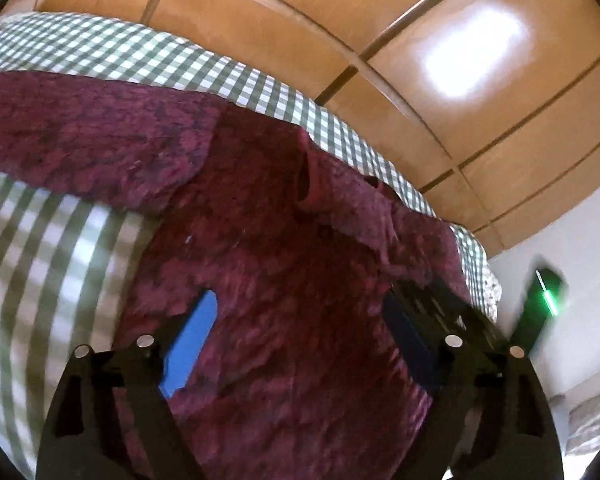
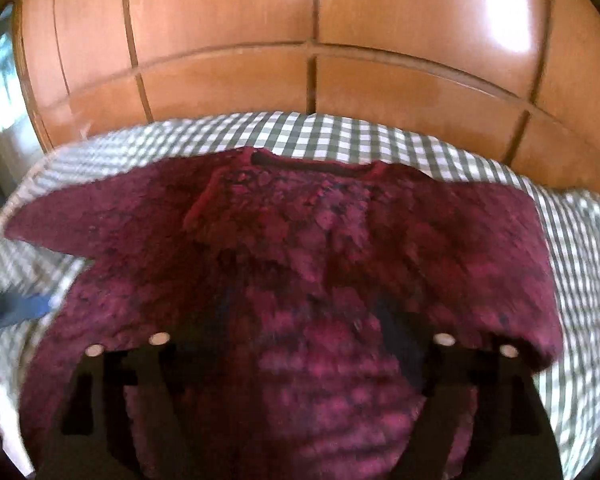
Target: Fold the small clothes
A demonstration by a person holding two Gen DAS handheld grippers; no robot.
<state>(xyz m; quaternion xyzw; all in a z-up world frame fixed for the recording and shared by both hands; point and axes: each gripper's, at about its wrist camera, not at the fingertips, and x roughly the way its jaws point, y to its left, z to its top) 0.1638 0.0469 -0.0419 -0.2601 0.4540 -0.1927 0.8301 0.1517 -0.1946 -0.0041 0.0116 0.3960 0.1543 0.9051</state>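
Fuzzy maroon knit sweater (image 2: pixel 300 248) lying on green-checked cloth (image 2: pixel 380 136); left gripper (image 1: pixel 300 320) and right gripper (image 2: pixel 300 340) hovering spread, empty. Sleeve-fold pending; next needs pinching an edge.

Bedroom: checked bedsheet (image 2: pixel 380 136), wooden wardrobe (image 2: pixel 228 40)

Sweater (image 2: pixel 300 264) spread flat on the bed cover (image 2: pixel 580 240) before me, neckline at the far edge, one sleeve out left, other sleeve folded in at right, wardrobe doors (image 2: pixel 300 40) behind the bed, my two grippers over its lower half.
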